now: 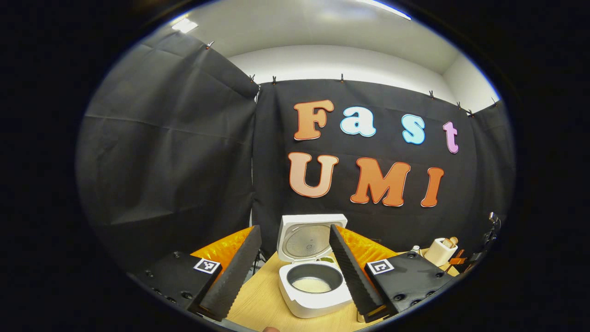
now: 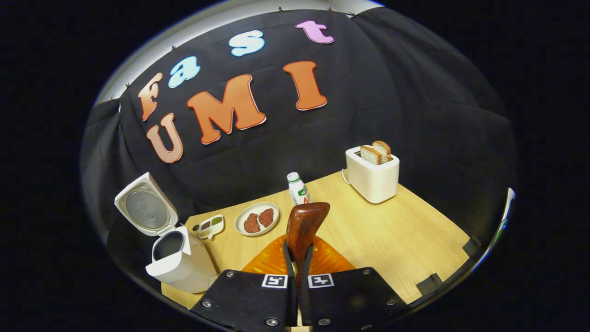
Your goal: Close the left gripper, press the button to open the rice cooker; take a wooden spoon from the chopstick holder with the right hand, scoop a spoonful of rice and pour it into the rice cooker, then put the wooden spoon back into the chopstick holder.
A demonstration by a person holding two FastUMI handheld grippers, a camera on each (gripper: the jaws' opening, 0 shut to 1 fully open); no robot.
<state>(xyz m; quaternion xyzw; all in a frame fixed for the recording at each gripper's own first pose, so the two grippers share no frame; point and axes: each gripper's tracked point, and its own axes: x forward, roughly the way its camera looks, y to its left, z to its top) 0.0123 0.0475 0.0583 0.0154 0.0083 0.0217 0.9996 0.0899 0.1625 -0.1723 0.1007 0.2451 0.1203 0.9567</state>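
Note:
The white rice cooker [image 1: 313,295] stands open on the wooden table, its lid [image 1: 306,237] tipped up at the back and a layer of white rice [image 1: 312,285] in its dark pot. My left gripper [image 1: 294,228] hangs in front of it, open, one finger on each side of the cooker and nothing between them. In the right gripper view the cooker [image 2: 179,265] is at the lower left with its lid [image 2: 145,210] raised. My right gripper [image 2: 297,252] is shut on the wooden spoon [image 2: 305,221], whose brown bowl sticks up ahead of the fingers.
On the table [image 2: 396,240] stand a white toaster [image 2: 372,177] with two bread slices at the far right, a small bottle [image 2: 298,188], a plate [image 2: 256,219] with two pieces of meat, and a small divided dish [image 2: 209,227] beside the cooker. The toaster [image 1: 440,251] also shows at the right.

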